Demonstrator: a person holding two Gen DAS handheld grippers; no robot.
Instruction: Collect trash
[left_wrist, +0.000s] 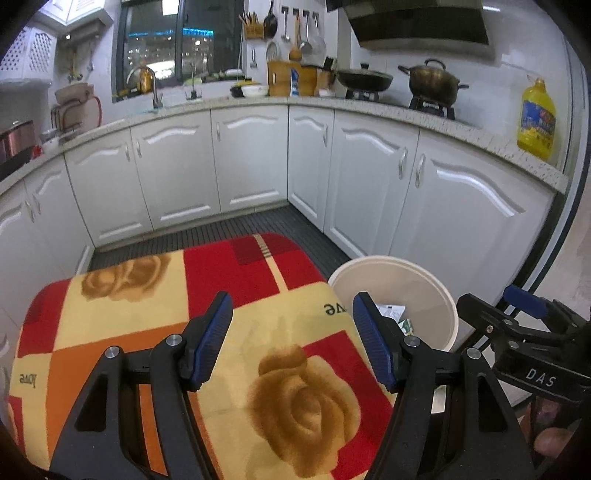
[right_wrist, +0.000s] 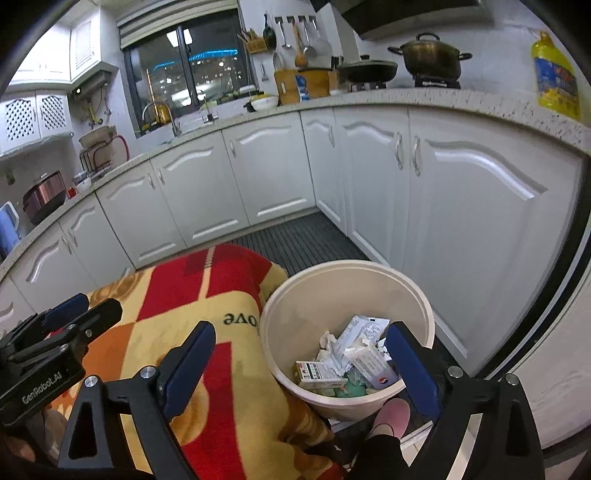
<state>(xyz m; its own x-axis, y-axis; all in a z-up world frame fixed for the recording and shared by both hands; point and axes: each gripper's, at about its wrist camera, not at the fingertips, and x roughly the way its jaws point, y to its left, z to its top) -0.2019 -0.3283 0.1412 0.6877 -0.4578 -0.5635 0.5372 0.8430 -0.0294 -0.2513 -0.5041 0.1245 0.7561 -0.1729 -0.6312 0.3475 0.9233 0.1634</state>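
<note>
A cream waste bin (right_wrist: 295, 306) stands on the floor right of a table draped in a red, orange and yellow rose-print blanket (left_wrist: 258, 369). Inside the bin lies trash (right_wrist: 351, 354): crumpled paper, small cartons and wrappers. The bin also shows in the left wrist view (left_wrist: 424, 295). My left gripper (left_wrist: 291, 338) is open and empty above the blanket. My right gripper (right_wrist: 303, 367) is open and empty, hovering over the bin's near rim, with one finger over the blanket and the other over the bin. Each gripper shows in the other's view, the right (left_wrist: 517, 314) and the left (right_wrist: 74, 314).
White kitchen cabinets (left_wrist: 251, 166) wrap around the back and right under a speckled counter with a sink, pots on a stove (left_wrist: 432, 83) and a yellow oil bottle (left_wrist: 537, 118). A dark ribbed floor mat (right_wrist: 306, 236) lies beyond the table. A pink slipper (right_wrist: 391, 415) is beside the bin.
</note>
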